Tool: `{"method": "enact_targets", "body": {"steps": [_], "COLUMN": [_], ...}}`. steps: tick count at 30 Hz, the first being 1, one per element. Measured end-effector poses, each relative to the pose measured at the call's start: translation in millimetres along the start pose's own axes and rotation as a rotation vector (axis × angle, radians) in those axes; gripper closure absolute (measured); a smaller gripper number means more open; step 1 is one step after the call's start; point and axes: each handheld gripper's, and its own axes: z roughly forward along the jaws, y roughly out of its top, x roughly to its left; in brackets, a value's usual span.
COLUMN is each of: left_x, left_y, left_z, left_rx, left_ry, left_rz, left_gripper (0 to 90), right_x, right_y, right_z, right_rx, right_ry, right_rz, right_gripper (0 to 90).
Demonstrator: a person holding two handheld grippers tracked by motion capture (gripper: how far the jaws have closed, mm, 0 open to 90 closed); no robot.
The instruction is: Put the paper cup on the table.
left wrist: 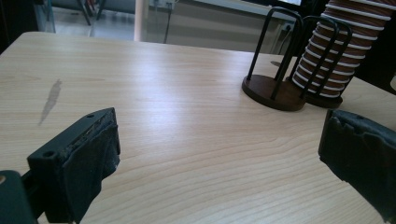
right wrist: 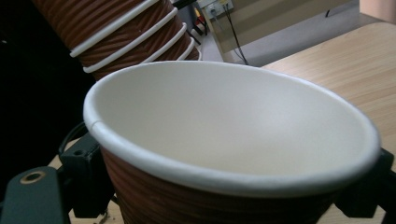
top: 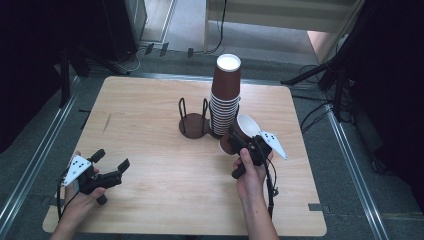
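Note:
A single brown paper cup (top: 239,131) with a white inside is tilted, and my right gripper (top: 239,143) is shut on its ribbed wall just right of the stack's foot. In the right gripper view the cup (right wrist: 233,121) is close up, its mouth open to the camera, with my right gripper (right wrist: 224,191) clamping its sides. A tall stack of brown cups (top: 225,95) stands mid-table, a little right of centre. My left gripper (top: 112,159) rests open near the front left of the table, nothing between its jaws (left wrist: 219,163).
A dark round rack with wire loops (top: 194,120) stands just left of the stack, and appears with the stack (left wrist: 327,51) in the left gripper view as rack (left wrist: 275,70). The wooden table (top: 150,105) has a dark streak (left wrist: 50,100) at its left. Tripod legs and cables lie on the floor around.

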Motion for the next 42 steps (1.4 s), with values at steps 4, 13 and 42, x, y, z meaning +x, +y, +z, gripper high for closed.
{"method": "enact_targets", "body": {"steps": [4,13,42], "left_x": [6.1,14.6,24.4], "left_y": [-1.9,-4.0,-9.1], "left_z": [-6.0,-16.1,-27.0], "left_rx": [0.003,0.005,0.027], "left_ry": [0.007,0.024,0.046], "left_rz": [-0.005,-0.008,-0.005], "left_gripper": [0.0,0.0,0.0], "right_x": [-4.2,-24.7,-55.7], "right_y": [-0.1,0.3,-20.0], "right_z": [2.3,8.0,36.9], "right_rx": [0.006,0.006,-0.140], "right_ry": [-0.046,-0.136,-0.248], "right_rz": [-0.049,-0.130,-0.457], "right_gripper": [12.1,12.0,11.5]}}
